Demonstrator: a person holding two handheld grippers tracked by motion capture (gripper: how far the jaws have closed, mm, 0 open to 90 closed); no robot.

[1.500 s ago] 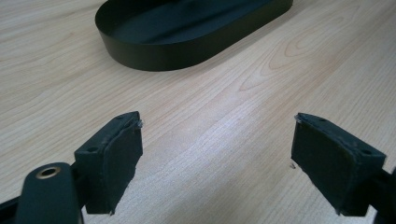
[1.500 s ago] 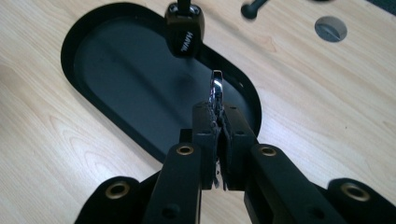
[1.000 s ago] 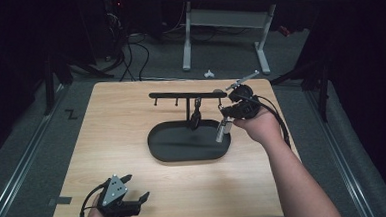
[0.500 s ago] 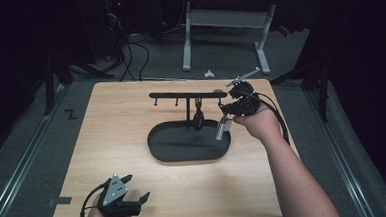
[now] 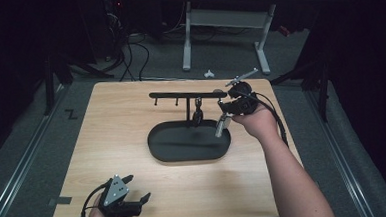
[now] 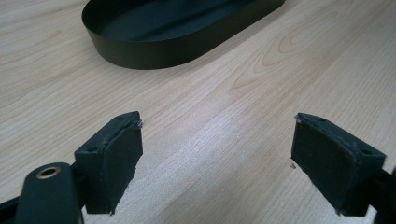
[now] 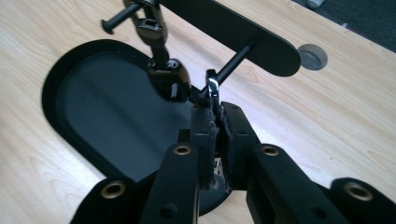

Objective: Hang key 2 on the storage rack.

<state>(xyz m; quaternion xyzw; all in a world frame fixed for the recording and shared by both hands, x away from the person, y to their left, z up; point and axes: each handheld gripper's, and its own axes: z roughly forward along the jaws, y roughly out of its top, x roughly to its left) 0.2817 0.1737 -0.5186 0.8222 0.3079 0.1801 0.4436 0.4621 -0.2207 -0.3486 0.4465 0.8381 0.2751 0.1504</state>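
A black stand (image 5: 180,94) with a bar and pegs rises over an oval black tray (image 5: 159,149). A black fob (image 5: 197,117) (image 7: 169,81) hangs by its chain from one peg. My right gripper (image 5: 225,107) (image 7: 215,112) is at the bar's right end, shut on a thin metal ring (image 7: 212,86) that sits against a peg (image 7: 233,58). Its jaws have just been opening slightly, with the ring still between the pads. A silver cylinder (image 5: 221,126) dangles under it. My left gripper (image 5: 139,186) (image 6: 217,126) rests open and empty near the table's front left edge.
The wooden table (image 5: 112,133) has a round grommet hole (image 7: 312,57) behind the bar's right end. Beyond the far edge are a white-legged desk (image 5: 226,21) and loose cables (image 5: 127,47) on the floor.
My right gripper has edged slightly up toward the bar, lifting the silver cylinder with it. The left gripper has stayed where it was.
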